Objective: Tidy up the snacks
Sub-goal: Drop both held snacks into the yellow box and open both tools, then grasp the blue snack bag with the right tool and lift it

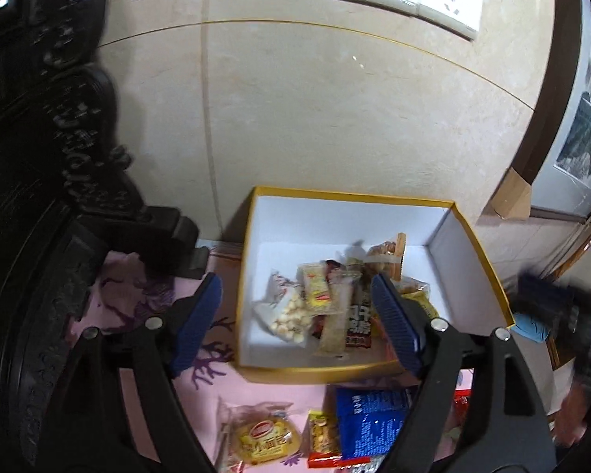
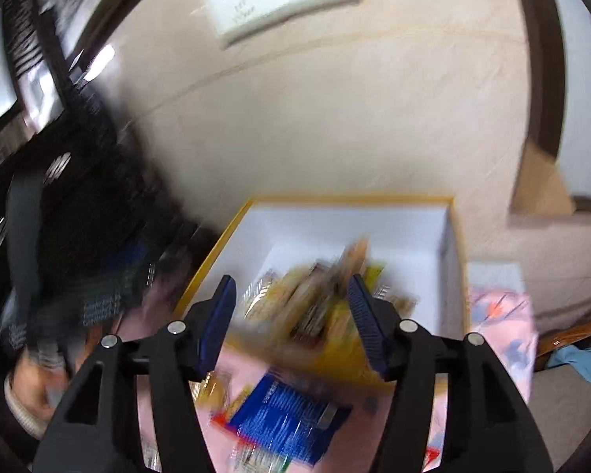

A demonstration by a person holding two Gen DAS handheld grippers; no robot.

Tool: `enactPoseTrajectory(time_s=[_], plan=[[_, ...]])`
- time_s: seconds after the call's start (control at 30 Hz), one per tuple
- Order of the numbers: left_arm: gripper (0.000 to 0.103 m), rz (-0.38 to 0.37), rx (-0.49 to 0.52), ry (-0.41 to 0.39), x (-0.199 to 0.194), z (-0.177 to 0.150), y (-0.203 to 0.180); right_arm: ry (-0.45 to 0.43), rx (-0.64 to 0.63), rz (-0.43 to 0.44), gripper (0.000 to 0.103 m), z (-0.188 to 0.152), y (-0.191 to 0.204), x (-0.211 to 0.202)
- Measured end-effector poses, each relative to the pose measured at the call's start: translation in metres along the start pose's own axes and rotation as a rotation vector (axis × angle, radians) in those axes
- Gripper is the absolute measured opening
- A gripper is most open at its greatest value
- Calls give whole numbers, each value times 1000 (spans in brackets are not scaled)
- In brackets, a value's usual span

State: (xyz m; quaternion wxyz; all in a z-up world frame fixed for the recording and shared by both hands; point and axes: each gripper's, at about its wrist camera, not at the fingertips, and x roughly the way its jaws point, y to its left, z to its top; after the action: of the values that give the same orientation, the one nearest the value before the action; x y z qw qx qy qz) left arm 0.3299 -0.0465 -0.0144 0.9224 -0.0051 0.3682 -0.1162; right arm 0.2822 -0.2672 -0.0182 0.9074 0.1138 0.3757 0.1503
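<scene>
my left claw [image 1: 295, 323] & right claw [image 2: 291, 323] both wide open, empty, over box [image 1: 488, 272] w/ snacks [image 1: 319, 303] dropped in; more packets [image 1: 370, 421] below to grab.

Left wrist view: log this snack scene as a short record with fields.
container: yellow-rimmed box, white inside, open top
in box: clear bag of white puffs, yellow wrapped bar, other wrapped snacks
outside box, near side: blue packet, yellow bun pack
surface: pink patterned cloth
left gripper: open, nothing between the pads
right gripper: open, empty; view blurred
</scene>
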Motion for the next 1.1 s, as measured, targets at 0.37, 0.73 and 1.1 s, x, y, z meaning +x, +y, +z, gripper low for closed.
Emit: enactPoseTrajectory(time_s=[0.37, 0.73, 1.1], plan=[[81, 50, -122, 49, -19, -45, 44, 312, -243, 12, 60, -124, 35, 54], [81, 83, -162, 117, -16, -78, 63, 416, -344, -28, 60, -147, 29, 94], [81, 68, -136, 141, -15, -90, 61, 405, -479, -93, 62, -152, 47, 108]])
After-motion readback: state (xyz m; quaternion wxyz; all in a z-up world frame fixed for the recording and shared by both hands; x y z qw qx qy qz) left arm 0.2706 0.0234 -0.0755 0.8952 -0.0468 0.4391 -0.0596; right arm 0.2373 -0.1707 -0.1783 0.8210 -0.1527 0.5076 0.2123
